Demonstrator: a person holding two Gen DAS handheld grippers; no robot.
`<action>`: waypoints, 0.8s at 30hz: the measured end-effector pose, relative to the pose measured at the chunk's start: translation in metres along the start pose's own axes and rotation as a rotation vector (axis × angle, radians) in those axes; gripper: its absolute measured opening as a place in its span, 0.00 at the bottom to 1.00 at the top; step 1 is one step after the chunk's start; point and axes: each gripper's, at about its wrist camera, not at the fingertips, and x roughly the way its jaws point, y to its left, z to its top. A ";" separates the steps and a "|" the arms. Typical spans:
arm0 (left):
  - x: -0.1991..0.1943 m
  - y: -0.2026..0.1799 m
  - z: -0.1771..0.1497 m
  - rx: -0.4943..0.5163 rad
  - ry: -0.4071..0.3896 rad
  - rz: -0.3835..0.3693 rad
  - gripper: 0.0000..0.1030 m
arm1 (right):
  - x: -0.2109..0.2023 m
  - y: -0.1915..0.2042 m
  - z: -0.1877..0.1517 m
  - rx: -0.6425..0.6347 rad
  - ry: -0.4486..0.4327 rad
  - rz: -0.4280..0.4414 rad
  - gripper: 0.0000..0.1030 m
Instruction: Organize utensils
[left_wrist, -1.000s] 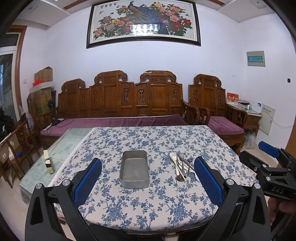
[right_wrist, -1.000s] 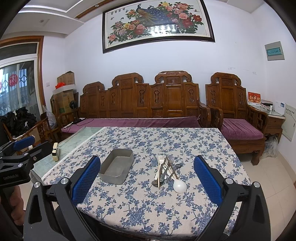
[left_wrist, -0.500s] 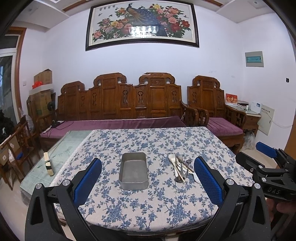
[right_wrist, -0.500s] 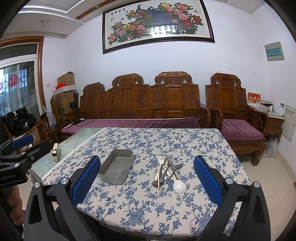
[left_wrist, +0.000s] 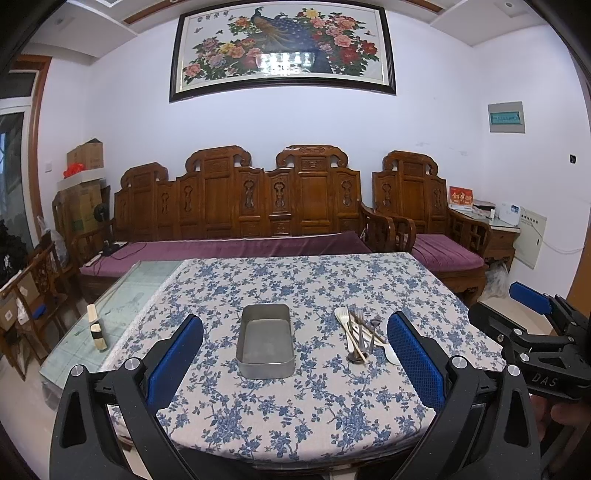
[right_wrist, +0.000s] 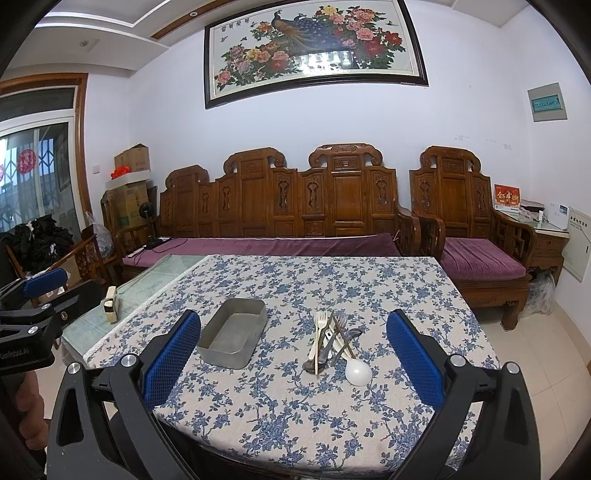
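An empty metal tray (left_wrist: 266, 341) sits on the floral tablecloth (left_wrist: 295, 413); it also shows in the right wrist view (right_wrist: 233, 332). A pile of utensils (left_wrist: 360, 334) lies to its right: forks, chopsticks, dark spoons and a white spoon (right_wrist: 357, 371); the pile shows in the right wrist view (right_wrist: 332, 339) too. My left gripper (left_wrist: 295, 363) is open and empty, held above the near table edge, facing the tray. My right gripper (right_wrist: 293, 363) is open and empty, facing the pile.
A small wooden block (left_wrist: 96, 328) stands on the bare glass strip at the table's left. A carved wooden sofa (left_wrist: 236, 206) with purple cushions stands behind the table. The right gripper shows at the right edge of the left wrist view (left_wrist: 532, 332).
Both views have shifted slightly; the left gripper has tilted up a little. Nothing on the table has moved and both grippers stay open.
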 end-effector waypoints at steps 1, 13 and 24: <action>0.000 0.000 0.000 0.000 0.000 0.000 0.94 | 0.000 0.000 0.000 0.001 0.000 0.000 0.98; 0.001 -0.001 0.000 0.000 0.006 -0.002 0.94 | 0.001 -0.001 -0.002 0.001 0.001 0.000 0.98; 0.008 0.000 -0.001 -0.002 0.030 -0.007 0.94 | 0.005 -0.006 -0.001 0.003 0.008 0.000 0.98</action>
